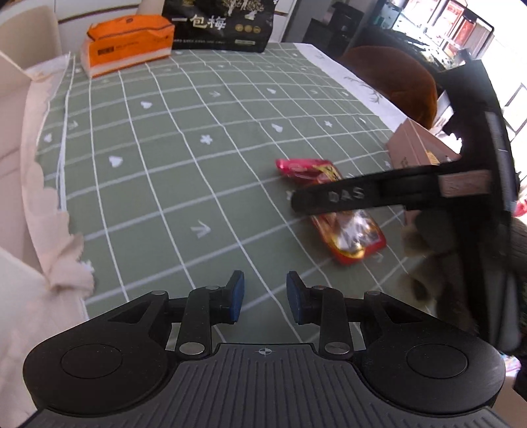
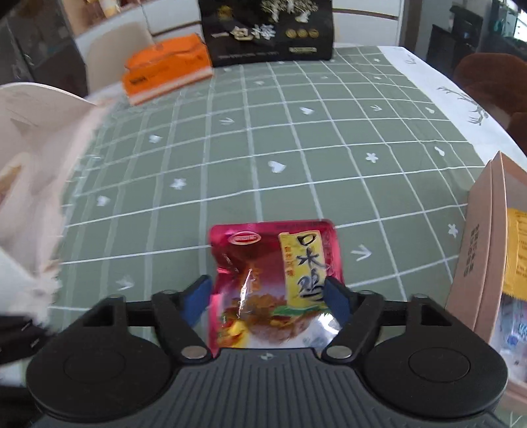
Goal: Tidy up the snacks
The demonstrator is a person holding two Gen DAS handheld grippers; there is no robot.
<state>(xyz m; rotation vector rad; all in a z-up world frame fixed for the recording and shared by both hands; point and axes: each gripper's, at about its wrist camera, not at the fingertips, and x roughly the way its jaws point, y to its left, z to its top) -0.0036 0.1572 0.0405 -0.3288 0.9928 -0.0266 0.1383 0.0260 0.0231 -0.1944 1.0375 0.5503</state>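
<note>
A red and pink snack packet (image 2: pixel 276 283) lies on the green checked tablecloth (image 2: pixel 296 164), between the blue pads of my right gripper (image 2: pixel 268 298). The jaws are wide apart, one at each side edge of the packet. The packet also shows in the left wrist view (image 1: pixel 332 210), partly hidden by the right gripper's black finger (image 1: pixel 346 197) above it. My left gripper (image 1: pixel 265 298) is open and empty above bare cloth, left of the packet.
A tan cardboard box (image 2: pixel 484 250) with snacks inside stands at the right. A pale container (image 2: pixel 29 158) with a frilled cloth lining sits at the left. An orange tissue pack (image 2: pixel 168 69) and a black bag (image 2: pixel 266 29) stand at the far edge.
</note>
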